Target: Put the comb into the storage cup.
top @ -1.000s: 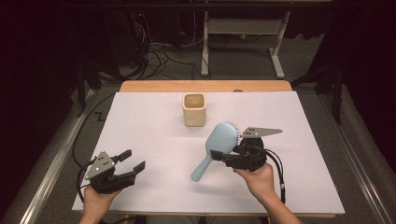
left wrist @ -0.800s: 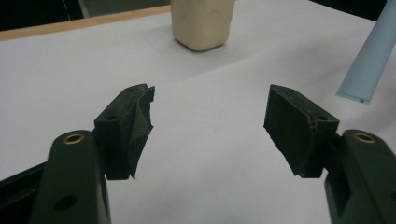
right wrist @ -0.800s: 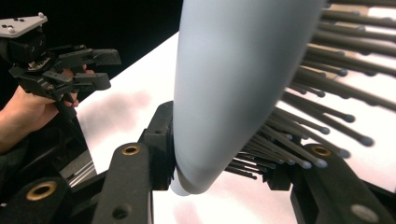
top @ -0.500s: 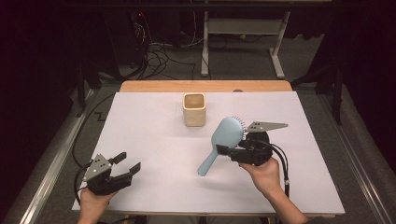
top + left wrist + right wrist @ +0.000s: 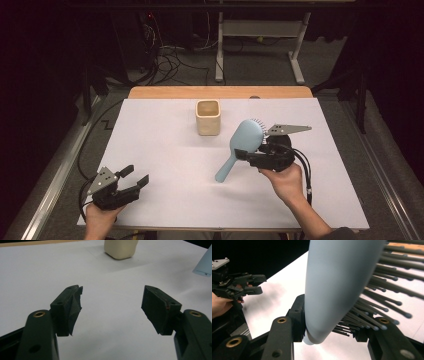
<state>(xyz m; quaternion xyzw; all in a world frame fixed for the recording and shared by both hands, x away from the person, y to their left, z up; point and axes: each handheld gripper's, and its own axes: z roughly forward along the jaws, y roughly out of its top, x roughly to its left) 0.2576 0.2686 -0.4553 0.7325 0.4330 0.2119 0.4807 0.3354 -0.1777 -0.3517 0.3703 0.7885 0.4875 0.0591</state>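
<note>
A light blue hairbrush (image 5: 246,137) hangs tilted over the white table, head up and handle (image 5: 226,170) slanting down to the left. My right gripper (image 5: 245,154) is shut on the brush's neck; in the right gripper view the brush (image 5: 337,285) fills the space between the jaws, its bristles (image 5: 382,300) pointing right. At the table's front left, my left gripper (image 5: 136,176) stands open, with nothing between its fingers (image 5: 112,305). A beige square cup (image 5: 207,117) stands upright at the middle back, also ahead of the left jaws (image 5: 121,248).
White paper covers the table (image 5: 165,150), with a wooden edge (image 5: 220,92) at the back. The brush's handle tip (image 5: 203,263) shows at the right edge of the left gripper view. Cables and a stand's legs lie on the floor behind.
The right gripper has carried the brush slightly up and to the right. The left gripper has drifted a little toward the table's front edge, still open.
</note>
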